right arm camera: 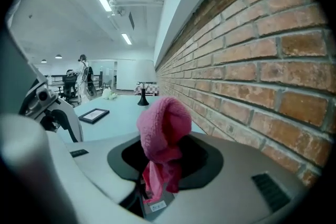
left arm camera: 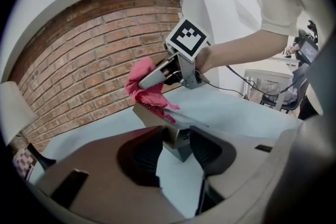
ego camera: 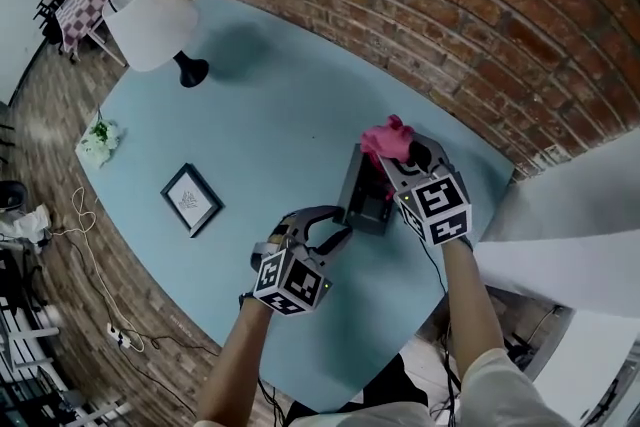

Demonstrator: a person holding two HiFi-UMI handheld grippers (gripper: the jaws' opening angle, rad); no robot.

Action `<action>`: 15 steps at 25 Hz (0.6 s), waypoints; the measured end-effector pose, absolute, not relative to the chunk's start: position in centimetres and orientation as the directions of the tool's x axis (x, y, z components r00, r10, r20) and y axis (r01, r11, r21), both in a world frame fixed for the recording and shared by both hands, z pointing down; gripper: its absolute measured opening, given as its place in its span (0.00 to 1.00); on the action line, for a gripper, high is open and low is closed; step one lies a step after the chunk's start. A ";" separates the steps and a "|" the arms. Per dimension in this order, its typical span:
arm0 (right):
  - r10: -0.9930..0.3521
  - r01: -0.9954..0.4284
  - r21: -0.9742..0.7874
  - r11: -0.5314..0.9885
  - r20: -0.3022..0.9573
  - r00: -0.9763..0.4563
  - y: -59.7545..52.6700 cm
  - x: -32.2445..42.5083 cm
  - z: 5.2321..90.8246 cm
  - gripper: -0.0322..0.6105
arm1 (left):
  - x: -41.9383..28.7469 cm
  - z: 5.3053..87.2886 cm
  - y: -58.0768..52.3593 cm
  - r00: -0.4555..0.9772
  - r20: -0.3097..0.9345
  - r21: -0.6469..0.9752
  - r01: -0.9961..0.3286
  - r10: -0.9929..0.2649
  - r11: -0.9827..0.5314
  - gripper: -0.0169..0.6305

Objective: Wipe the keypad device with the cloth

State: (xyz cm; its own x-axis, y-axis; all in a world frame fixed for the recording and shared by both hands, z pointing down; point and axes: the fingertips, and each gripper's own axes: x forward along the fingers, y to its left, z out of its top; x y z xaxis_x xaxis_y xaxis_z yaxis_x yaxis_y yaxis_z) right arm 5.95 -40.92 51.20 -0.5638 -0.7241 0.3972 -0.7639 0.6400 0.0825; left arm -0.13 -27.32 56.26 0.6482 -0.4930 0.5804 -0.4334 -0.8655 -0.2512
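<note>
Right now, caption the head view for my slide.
Right tongs hold a pink cloth at the keypad device's far end; left tongs, open, sit at its near end on the blue table.

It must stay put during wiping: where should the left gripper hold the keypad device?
Probably its near end: the pink cloth is at the far end of the keypad device. Bring the open left gripper in from the person's side, one jaw per side wall; that boxy end looks narrow enough.

On keypad device point(ego camera: 366, 191), keys apparently hidden behind cloth point(ego camera: 385, 137); framed picture point(ego camera: 191, 199) print too small.
</note>
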 end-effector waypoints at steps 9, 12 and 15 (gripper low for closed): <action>-0.685 -0.745 -0.020 0.666 0.379 -0.622 -38.9 3.3 53.2 0.29 | -0.1 56.4 -27.4 0.646 0.582 -0.255 -0.432 -0.494 -0.865 0.33; -0.675 -0.743 -0.068 0.665 0.370 -0.638 -37.6 3.2 53.5 0.29 | -0.1 56.4 -27.4 0.646 0.580 -0.249 -0.440 -0.497 -0.863 0.33; -0.659 -0.729 -0.075 0.680 0.372 -0.653 -36.0 3.1 53.8 0.28 | -0.2 56.5 -27.4 0.647 0.579 -0.245 -0.443 -0.496 -0.863 0.33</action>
